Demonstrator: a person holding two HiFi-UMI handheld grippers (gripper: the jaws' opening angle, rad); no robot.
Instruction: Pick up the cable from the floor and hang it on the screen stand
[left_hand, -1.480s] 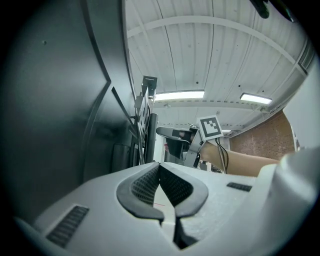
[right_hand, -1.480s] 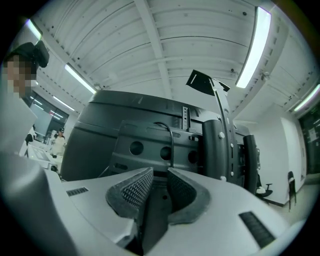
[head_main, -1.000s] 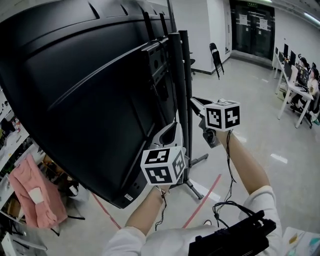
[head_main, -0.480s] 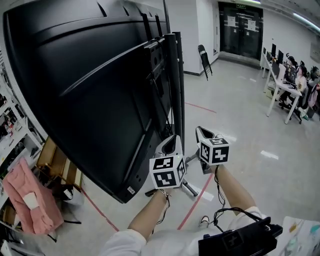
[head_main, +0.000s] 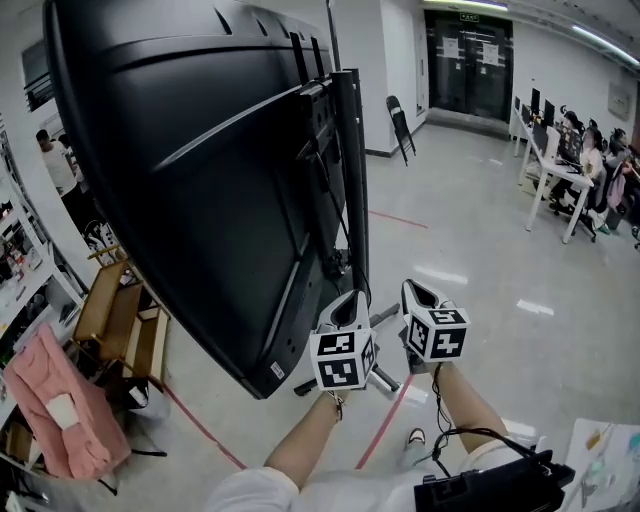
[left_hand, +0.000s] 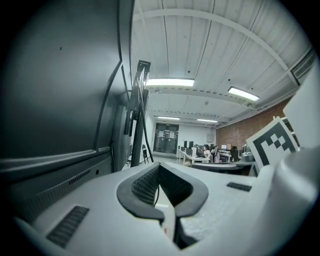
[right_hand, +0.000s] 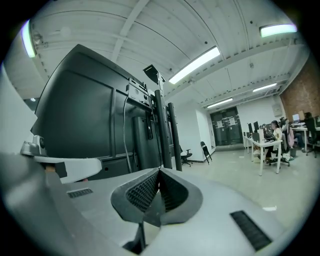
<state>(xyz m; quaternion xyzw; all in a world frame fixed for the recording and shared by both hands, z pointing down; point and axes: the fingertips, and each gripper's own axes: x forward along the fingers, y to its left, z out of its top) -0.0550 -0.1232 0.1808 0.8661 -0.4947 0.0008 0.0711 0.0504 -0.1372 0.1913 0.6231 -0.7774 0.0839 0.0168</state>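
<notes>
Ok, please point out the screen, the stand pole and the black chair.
screen (head_main: 190, 190), head view, middle of its black back.
stand pole (head_main: 354, 200), head view, middle of the upright.
black chair (head_main: 398, 114), head view, its backrest.

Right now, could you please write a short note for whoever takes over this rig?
Left claw: shut, nothing clearly held.
Right claw: shut, empty.
Both are beside the black metal screen stand, near the large black screen's lower corner.
Done: unclear. A thin black cable hangs down the stand's post; I can't tell whether it is the job's cable.
No cable shows on the grey polished floor.
Left: confirm the hang, or find the cable.
</notes>
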